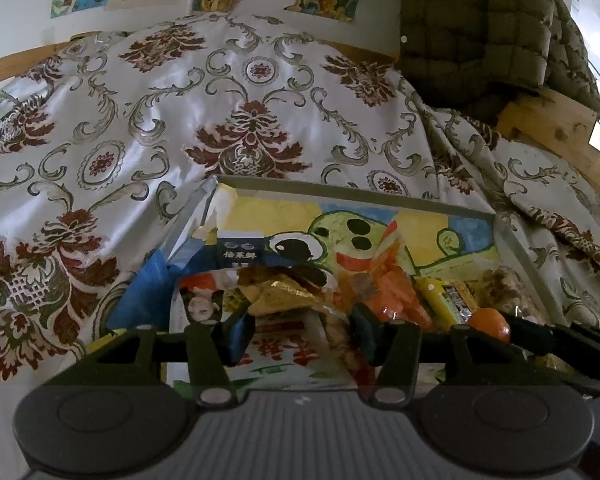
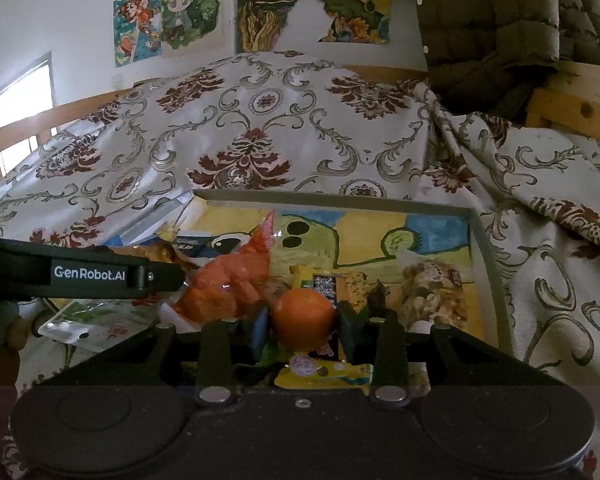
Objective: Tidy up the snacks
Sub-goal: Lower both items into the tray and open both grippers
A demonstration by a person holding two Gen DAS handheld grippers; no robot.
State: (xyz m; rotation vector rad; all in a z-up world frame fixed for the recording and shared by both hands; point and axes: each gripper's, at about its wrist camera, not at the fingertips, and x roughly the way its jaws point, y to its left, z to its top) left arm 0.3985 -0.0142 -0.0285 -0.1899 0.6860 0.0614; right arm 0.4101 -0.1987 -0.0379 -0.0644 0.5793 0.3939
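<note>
A glossy satin cloth (image 1: 140,128) with scrolled floral print is draping the bed. On it a shallow grey-rimmed tray (image 1: 352,191) is holding crinkly packets. The left gripper (image 1: 298,328) is hovering with jaws parted over a white printed packet (image 1: 284,356), nothing pinched. A clear bag of orange chunks (image 2: 230,288) is lying mid-tray. The right gripper (image 2: 302,326) is clamping a smooth round orange (image 2: 303,316) just above the tray.

We see a white wall (image 2: 72,12) hung with colourful drawings (image 2: 168,12), and a bright window (image 2: 16,92) at the left. A damask-patterned bedspread (image 2: 240,120) covers a wooden bed frame (image 2: 572,100); a quilted olive jacket (image 2: 500,20) hangs at right.
</note>
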